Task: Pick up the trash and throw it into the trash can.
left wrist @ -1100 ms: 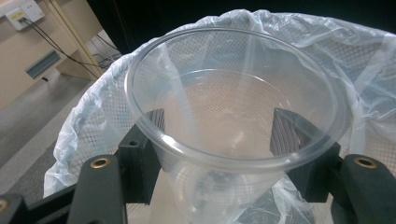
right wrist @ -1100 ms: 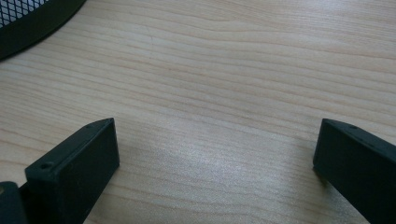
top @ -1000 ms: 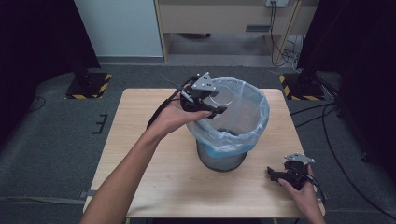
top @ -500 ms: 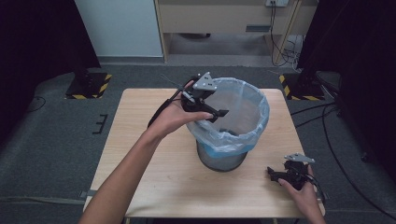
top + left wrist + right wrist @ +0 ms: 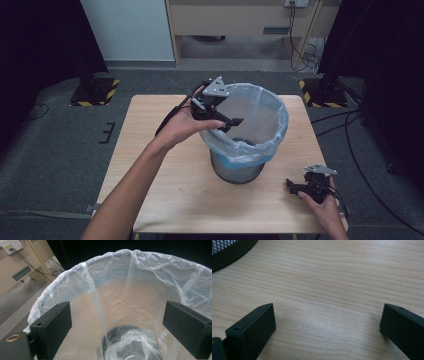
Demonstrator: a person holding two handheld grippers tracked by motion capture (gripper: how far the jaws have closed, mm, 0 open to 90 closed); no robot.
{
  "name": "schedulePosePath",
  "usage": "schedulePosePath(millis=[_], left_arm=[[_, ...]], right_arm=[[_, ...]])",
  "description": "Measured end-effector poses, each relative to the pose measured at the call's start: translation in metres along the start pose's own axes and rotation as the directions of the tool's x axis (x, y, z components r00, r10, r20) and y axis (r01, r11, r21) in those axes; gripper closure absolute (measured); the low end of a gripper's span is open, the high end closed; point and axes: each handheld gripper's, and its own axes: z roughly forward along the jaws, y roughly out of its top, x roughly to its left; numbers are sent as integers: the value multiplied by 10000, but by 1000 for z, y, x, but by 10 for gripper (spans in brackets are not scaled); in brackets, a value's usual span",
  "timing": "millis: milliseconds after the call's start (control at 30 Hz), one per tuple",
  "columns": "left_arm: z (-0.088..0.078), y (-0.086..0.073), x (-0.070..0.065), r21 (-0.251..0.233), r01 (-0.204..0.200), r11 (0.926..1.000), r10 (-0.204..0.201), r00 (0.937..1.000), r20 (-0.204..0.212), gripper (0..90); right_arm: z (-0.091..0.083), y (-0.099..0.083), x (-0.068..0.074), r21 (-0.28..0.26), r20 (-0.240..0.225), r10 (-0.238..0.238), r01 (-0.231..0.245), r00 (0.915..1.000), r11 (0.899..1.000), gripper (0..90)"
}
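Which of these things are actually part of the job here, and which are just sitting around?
Part of the job:
- bin, a mesh one on the table
- plastic bag lining it
- left gripper, open at the bag's rim, jaws just opened, nothing between them

Just sitting around:
- right gripper, open, resting on the table
- cables on the floor behind

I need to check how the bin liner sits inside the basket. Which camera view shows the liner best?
The left gripper view: it looks straight into the plastic liner, showing its folds against the mesh wall and its bunched bottom. The high view shows the liner draped over the rim. The right gripper view catches just a corner of the mesh wastebasket.
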Motion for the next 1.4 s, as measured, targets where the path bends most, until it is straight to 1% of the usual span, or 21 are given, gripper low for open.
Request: schedulePosePath(millis=[67,200,300,333,367,433,467,500,667,767,800,833,867,900,1100,1233,1267,1300,1333,1367,1400], left_arm=[[-1,0,0,-4,19,10000,-19,10000,-17,61],[-8,-1,3,-103,183,9998,-185,9996,-217,50],[-20,-3,10,-287,470,9985,-485,9972,-562,48],[-20,-3,10,-287,470,9985,-485,9972,-562,47],[-26,-5,14,-384,653,9971,-680,9949,-747,46],[-33,-8,18,-419,774,9961,-812,9918,-983,47],[-33,-8,18,-419,774,9961,-812,9918,-983,47],[-39,-13,22,-462,892,9949,-942,9885,-1183,46],[-57,-24,32,-720,1224,9899,-1328,9774,-1646,44],[-67,-30,36,-849,1336,9874,-1474,9715,-1855,43],[-67,-30,36,-849,1336,9874,-1474,9715,-1855,44],[-73,-35,38,-882,1369,9867,-1520,9684,-1976,43],[-73,-35,38,-882,1369,9867,-1520,9684,-1976,44],[-77,-41,41,-866,1419,9861,-1572,9655,-2076,43],[-81,-61,47,-679,1688,9833,-1801,9561,-2311,39],[-79,-75,50,-371,1770,9835,-1807,9529,-2437,37],[-79,-75,50,-371,1770,9835,-1807,9529,-2437,37],[-77,-82,52,-232,1858,9823,-1856,9496,-2524,37],[-77,-82,52,-232,1858,9823,-1856,9496,-2524,37],[-74,-91,53,-116,1965,9804,-1928,9470,-2568,37],[-74,-91,53,-116,1965,9804,-1928,9470,-2568,37]], right_arm=[[0,0,0,2,-1,3,-3,10000,10000,4],[0,0,0,10,-4,-14,14,10000,10000,3],[0,0,0,4,-3,-18,18,10000,10000,4],[0,0,0,4,-3,-18,18,10000,10000,4],[0,0,0,9,-2,-21,21,10000,10000,4],[0,0,0,-2,1,-2,2,10000,10000,3],[0,0,0,1,1,1,-1,10000,10000,3],[0,0,0,0,1,-1,1,10000,10000,3],[0,0,0,2,0,-3,3,10000,10000,4],[0,0,0,2,2,2,-2,10000,10000,4],[0,0,0,2,2,2,-2,10000,10000,4],[0,0,0,0,4,2,-2,10000,10000,3],[0,0,0,0,4,2,-2,10000,10000,3],[0,0,0,1,10,9,-9,10000,10000,3],[0,0,0,3,11,10,-10,10000,10000,3],[0,0,0,-18,16,17,-17,10000,10000,3],[0,0,0,-18,16,17,-17,10000,10000,3],[0,0,0,4,10,12,-12,10000,10000,3],[0,0,0,4,10,12,-12,10000,10000,3],[0,0,0,1,10,13,-13,10000,10000,4],[0,0,0,1,10,13,-13,10000,10000,4]])
